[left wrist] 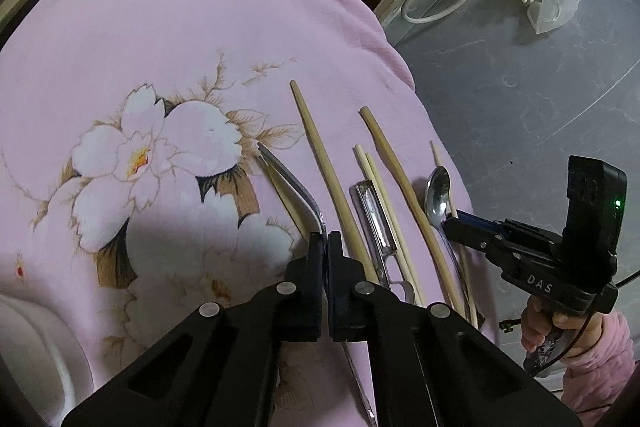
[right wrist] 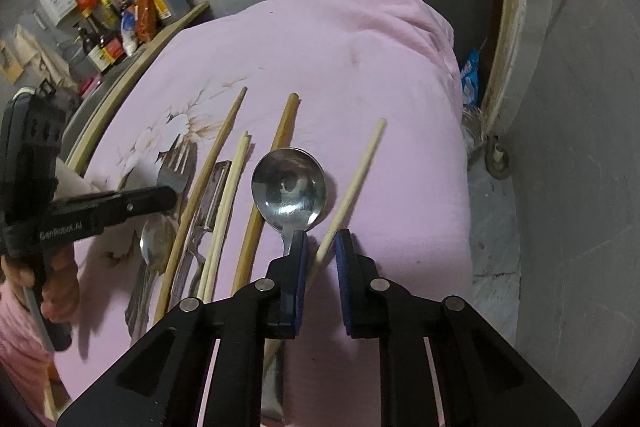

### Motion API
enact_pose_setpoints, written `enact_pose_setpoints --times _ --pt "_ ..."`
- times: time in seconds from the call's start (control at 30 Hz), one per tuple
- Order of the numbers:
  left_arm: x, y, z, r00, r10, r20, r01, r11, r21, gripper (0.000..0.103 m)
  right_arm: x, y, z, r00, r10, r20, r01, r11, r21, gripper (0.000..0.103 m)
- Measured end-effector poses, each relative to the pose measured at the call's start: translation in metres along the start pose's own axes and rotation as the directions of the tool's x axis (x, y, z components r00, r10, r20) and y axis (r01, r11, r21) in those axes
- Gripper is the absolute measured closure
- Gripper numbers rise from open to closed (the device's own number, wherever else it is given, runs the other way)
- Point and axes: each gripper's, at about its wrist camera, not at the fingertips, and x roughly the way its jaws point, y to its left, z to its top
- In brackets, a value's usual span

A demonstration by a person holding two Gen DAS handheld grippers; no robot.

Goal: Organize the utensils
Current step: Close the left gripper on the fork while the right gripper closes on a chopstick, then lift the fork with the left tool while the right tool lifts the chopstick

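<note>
At lower centre, the bent steel fork (left wrist: pixel 298 189) is clamped by the left gripper (left wrist: pixel 325 241); the right gripper (right wrist: pixel 321 241) fingers are held apart astride a pale wooden chopstick (right wrist: pixel 354 183).

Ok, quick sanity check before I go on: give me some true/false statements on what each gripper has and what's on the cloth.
1. The left gripper is shut on the fork. True.
2. The right gripper is shut on the large spoon. False: it is open, with a pale chopstick running between its fingers and the spoon alongside.
3. The utensils lie on a pink cloth. True.
4. Only one spoon is out. False: a second spoon lies near the left gripper.
</note>
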Motion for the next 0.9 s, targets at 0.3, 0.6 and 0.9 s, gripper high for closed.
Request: enact_pose_setpoints --times 0.3,0.6,0.9 --pt "-0.026 -0.001 -0.024 1.0 -0.007 0.03 0.007 1.0 0.015 0.103 -0.006 -0.005 -0.009 0.998 0.056 0.014 -0.057 0.992 0.114 0.1" --pt "-0.049 -0.015 -0.057 0.995 0.003 0.097 -0.011 0.996 0.083 0.103 -0.02 -0.001 -0.033 0.992 0.099 0.083 -0.111 0.981 0.158 0.1" --pt "-0.057 -0.029 -0.075 0.991 0.029 0.133 -0.047 0.99 0.129 0.103 -0.035 0.001 -0.072 0.98 0.14 0.138 -0.167 0.964 0.205 0.1"
